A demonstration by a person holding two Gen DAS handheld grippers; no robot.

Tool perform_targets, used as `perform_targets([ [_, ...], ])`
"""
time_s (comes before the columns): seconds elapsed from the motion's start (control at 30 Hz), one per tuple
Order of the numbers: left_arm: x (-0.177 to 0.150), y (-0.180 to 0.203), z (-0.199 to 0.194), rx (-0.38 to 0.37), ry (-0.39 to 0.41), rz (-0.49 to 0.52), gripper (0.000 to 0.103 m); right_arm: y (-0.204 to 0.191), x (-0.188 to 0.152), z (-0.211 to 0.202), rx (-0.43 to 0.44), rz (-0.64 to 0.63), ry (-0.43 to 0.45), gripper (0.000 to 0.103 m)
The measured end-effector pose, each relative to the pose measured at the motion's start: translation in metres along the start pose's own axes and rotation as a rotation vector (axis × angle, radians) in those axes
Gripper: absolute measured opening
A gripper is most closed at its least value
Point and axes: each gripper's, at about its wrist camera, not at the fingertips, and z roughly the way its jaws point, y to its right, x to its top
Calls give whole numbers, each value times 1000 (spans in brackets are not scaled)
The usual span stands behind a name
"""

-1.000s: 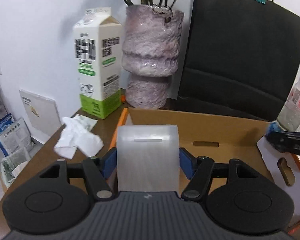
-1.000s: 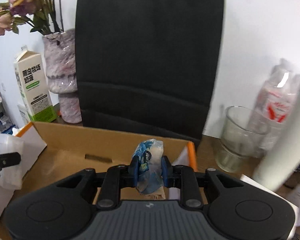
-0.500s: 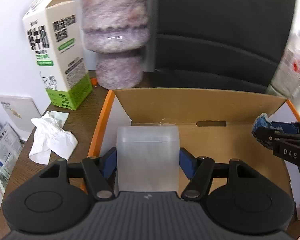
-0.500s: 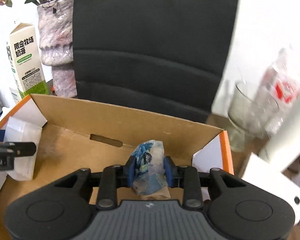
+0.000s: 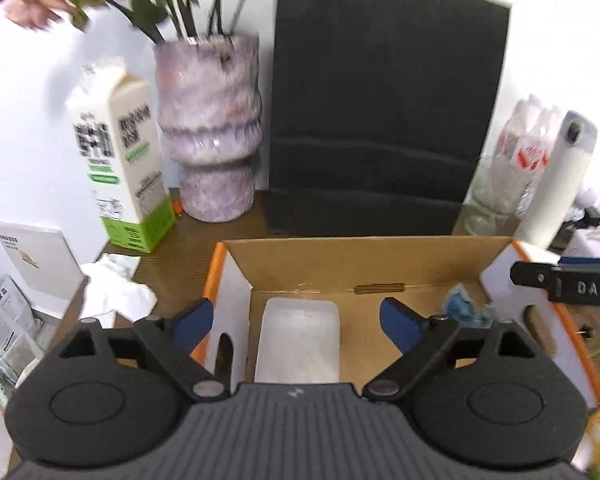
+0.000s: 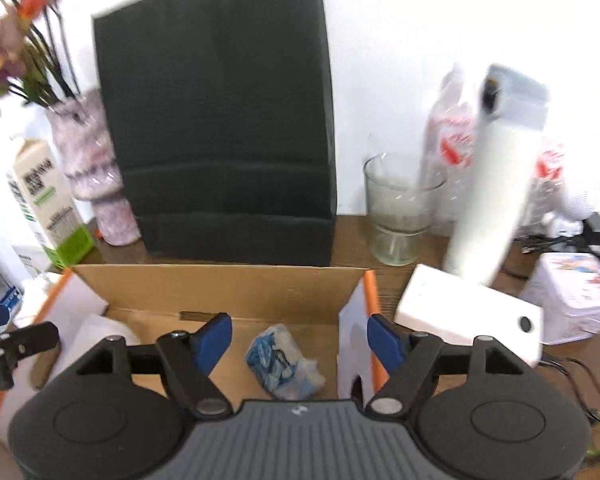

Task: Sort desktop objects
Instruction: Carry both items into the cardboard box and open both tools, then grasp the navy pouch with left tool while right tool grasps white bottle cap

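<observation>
An open cardboard box with orange-edged flaps sits on the wooden desk; it also shows in the right wrist view. A frosted white plastic case lies inside it at the left. A crumpled blue and clear wrapper lies inside at the right, also seen in the left wrist view. My left gripper is open and empty above the case. My right gripper is open and empty above the wrapper.
Behind the box stand a milk carton, a purple vase with flowers and a black paper bag. A crumpled tissue lies left of the box. At the right are a glass, a white bottle, a white block and a tin.
Both grippers have opened and lifted back. The white case and the blue wrapper have left the fingers and now lie in the box.
</observation>
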Motion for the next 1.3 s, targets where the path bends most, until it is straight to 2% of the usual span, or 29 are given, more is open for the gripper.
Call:
perform_targets([
  [0.1, -17, -7, -43, -57, 58, -25, 100, -3, -16, -42, 32, -16, 41, 79],
  [0.17, -34, -8, -67, -77, 83, -24, 100, -5, -36, -73, 52, -38, 73, 80],
  [0.23, -58, -9, -90, -74, 96, -14, 101, -8, -59, -99, 64, -58, 96, 81],
  [0.37, -114, -18, -138, -78, 148, -62, 103, -17, -114, -147, 58, -86, 127, 83],
  [0.47, -153, -20, -170, -66, 177, -67, 103, -21, -157, -180, 63, -88, 170, 89],
  [0.67, -235, 2, -224, -19, 265, -2, 103, -33, -247, -221, 7, -119, 231, 91],
  [0.77, -270, 13, -232, -30, 263, -11, 103, -37, -288, -229, -20, -110, 244, 92],
  [0.87, -295, 18, -235, 9, 276, -16, 103, -37, -319, -238, -76, -130, 274, 92],
  [0.93, -307, 16, -233, -37, 269, -42, 103, -30, -331, -244, -57, -97, 287, 92],
  [1.0, -315, 14, -225, -71, 231, -51, 103, -24, -339, -245, -39, -89, 292, 92],
  [1.1, -325, 12, -213, -70, 192, -73, 103, -12, -343, -245, -35, -10, 309, 93],
  [1.17, -329, 13, -209, -78, 175, -73, 103, -8, -342, -246, -10, 29, 309, 98],
  [1.3, -335, 15, -209, -88, 182, -57, 103, -16, -342, -244, -4, -44, 288, 99],
])
